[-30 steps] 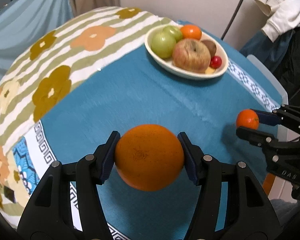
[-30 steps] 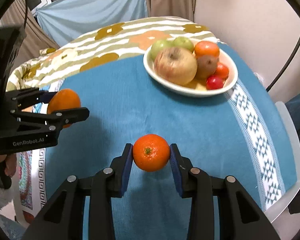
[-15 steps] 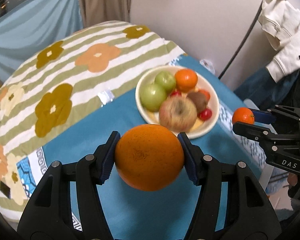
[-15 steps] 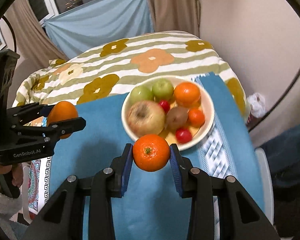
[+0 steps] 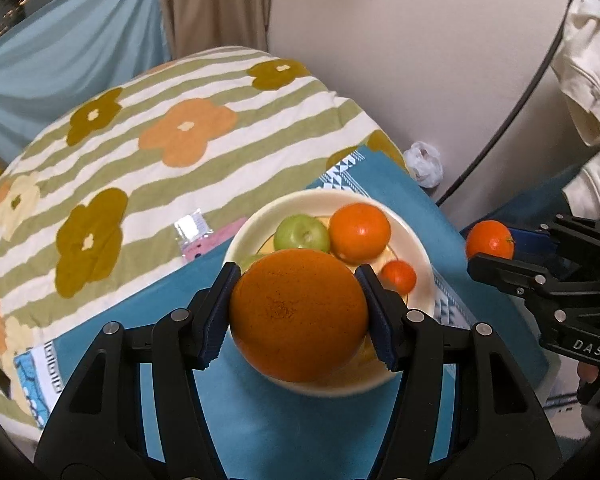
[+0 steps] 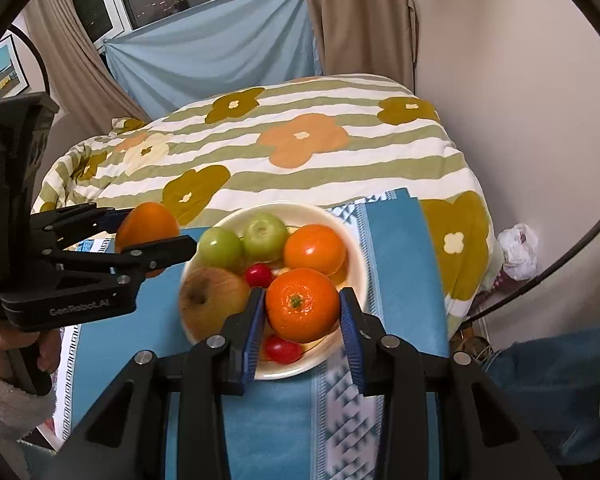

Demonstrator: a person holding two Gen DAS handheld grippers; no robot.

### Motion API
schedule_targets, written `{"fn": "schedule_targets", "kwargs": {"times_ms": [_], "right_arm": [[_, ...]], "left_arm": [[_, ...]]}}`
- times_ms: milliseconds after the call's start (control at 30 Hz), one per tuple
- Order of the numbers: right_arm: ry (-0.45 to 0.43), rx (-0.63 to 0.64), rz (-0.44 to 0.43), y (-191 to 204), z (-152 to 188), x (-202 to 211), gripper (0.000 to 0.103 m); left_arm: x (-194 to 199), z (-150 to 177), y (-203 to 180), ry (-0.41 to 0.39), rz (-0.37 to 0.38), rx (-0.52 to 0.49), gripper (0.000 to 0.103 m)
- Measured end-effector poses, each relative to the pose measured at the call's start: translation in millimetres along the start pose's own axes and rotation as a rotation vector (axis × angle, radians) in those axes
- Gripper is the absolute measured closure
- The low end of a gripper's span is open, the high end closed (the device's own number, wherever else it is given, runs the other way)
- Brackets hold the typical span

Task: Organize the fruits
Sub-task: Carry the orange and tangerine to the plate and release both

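Note:
My left gripper (image 5: 300, 316) is shut on a large orange (image 5: 299, 316) and holds it above the near part of the cream fruit bowl (image 5: 422, 248). My right gripper (image 6: 302, 305) is shut on a small tangerine (image 6: 302, 304) and holds it above the bowl's (image 6: 356, 248) near right part. The bowl holds two green apples (image 6: 264, 236), a brownish apple (image 6: 210, 300), an orange fruit (image 6: 314, 249) and small red fruits (image 6: 259, 274). The left gripper (image 6: 152, 240) also shows in the right wrist view, and the right gripper (image 5: 490, 250) in the left wrist view.
The bowl stands on a blue cloth (image 6: 396, 264) laid over a striped flowered quilt (image 6: 300, 148). A wall (image 6: 520, 100) and a curtain (image 6: 360, 20) stand behind. A white plastic bag (image 6: 518, 250) lies on the floor at the right. White clothing (image 5: 588, 92) hangs at the right.
Both grippers have risen and moved forward with their fruit, from over the bare blue cloth to above the bowl. Both stay shut on their fruit.

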State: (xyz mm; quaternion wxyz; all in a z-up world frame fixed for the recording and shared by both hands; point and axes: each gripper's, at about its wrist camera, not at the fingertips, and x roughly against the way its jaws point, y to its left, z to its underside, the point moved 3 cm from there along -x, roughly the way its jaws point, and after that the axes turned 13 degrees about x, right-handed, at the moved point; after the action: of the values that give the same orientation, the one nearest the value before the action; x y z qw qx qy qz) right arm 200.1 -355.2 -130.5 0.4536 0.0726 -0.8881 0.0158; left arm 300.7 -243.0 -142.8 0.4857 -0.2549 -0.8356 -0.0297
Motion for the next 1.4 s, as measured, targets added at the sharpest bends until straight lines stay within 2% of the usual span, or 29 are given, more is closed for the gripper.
{"fn": "schedule_targets", "kwargs": {"times_ms": [233, 533, 567, 633, 733, 967, 1400], "right_arm": [[0.02, -0.003, -0.022, -28, 4, -11, 0.069], [0.028, 0.001, -0.041, -43, 8, -16, 0.069], [0.028, 0.001, -0.041, -42, 8, -16, 0.069], [0.027, 0.002, -0.045, -44, 8, -16, 0.069], [0.025, 0.005, -0.05, -45, 9, -17, 0.069], [0.027, 0.025, -0.076, -40, 6, -22, 0.069], [0.058, 0.093, -0.131, -25, 0, -56, 0.069]], "left_arm": [[-34, -7, -15, 0.03, -0.017, 0.026, 0.039], [-51, -4, -29, 0.047, -0.055, 0.015, 0.037], [-48, -5, -29, 0.04, -0.048, 0.021, 0.032], [-39, -6, -28, 0.01, -0.038, 0.036, 0.0], [-23, -9, -25, -0.038, -0.032, 0.055, 0.0], [-2, -3, -11, -0.053, -0.063, 0.098, 0.0], [36, 42, 42, -0.059, -0.154, 0.266, 0.0]]}}
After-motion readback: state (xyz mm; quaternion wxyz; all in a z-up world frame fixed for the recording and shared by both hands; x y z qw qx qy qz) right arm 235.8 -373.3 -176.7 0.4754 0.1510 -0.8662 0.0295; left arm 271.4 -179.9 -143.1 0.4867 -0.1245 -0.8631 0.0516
